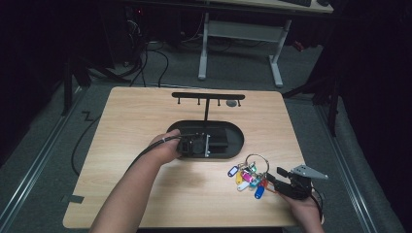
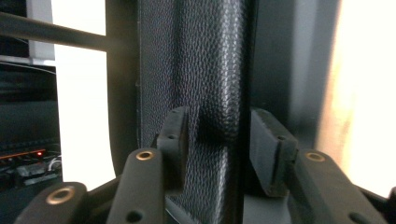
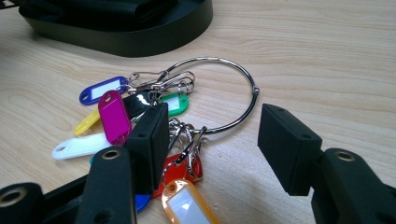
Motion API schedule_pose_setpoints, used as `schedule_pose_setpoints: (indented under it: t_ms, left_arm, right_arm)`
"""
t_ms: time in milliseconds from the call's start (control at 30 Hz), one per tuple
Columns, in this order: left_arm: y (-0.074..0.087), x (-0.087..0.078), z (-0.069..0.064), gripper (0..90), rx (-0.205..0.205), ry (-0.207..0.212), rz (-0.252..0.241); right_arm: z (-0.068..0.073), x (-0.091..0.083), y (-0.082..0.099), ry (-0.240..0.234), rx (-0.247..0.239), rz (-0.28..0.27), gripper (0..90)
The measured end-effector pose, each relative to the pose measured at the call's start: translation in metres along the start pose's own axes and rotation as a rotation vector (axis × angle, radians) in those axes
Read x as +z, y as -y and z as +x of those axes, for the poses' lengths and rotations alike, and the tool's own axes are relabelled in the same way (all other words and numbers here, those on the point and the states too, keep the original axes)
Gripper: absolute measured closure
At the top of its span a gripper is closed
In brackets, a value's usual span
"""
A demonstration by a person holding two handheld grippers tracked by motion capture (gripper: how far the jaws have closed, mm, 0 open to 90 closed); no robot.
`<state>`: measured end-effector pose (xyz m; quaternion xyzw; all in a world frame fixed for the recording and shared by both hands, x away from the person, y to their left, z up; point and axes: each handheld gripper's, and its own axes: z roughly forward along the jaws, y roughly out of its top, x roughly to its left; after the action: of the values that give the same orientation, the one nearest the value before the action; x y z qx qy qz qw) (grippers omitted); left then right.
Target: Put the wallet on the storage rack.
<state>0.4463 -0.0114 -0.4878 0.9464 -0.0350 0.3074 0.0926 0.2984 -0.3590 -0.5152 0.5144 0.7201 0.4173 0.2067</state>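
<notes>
On the pale wood worktop, mid-span, sits a black oval tray that forms the foot of a black T-shaped hook stand; several pegs hang under its crossbar, all bare. A dark wallet-like object lies in the tray. Left gripper is down at the tray; in the left gripper view its fingers are narrowly parted around a ridge of textured black leather, looking close to contact, but whether they actually pinch it cannot be told.

Near-right, the key ring with coloured tags lies flat on the worktop, between tray and near edge. Right gripper sits just beside it, fingers wide apart and empty, straddling the ring's near arc.

Judged step: approach to the key ring, likely for hanging on a peg. Next move calls for closing on the thin wire loop, not the loose tags.

Room: bare worktop left and far right; near edge is close behind the right hand; the tray wall crowds the far side.
</notes>
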Motion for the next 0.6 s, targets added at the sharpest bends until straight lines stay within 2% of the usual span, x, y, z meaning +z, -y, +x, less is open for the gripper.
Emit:
schedule_pose_setpoints:
  t_ms: [167,333,500,600]
  left_arm:
    - [0.005,-0.017,-0.005,58.8,-0.032,-0.013,-0.019]
    - [0.017,-0.035,-0.012,58.9,-0.103,-0.019,-0.047]
    - [0.038,-0.053,-0.022,58.8,-0.272,0.004,-0.124]
    - [0.051,-0.058,-0.029,58.5,-0.344,0.018,-0.144]
  right_arm:
    - [0.001,-0.001,0.000,0.002,-0.003,-0.001,43.7]
    - [0.003,-0.001,-0.001,0.007,-0.005,-0.002,43.7]
    - [0.006,-0.002,0.000,0.011,-0.011,-0.001,43.7]
    - [0.007,-0.002,0.000,0.013,-0.009,0.000,43.7]
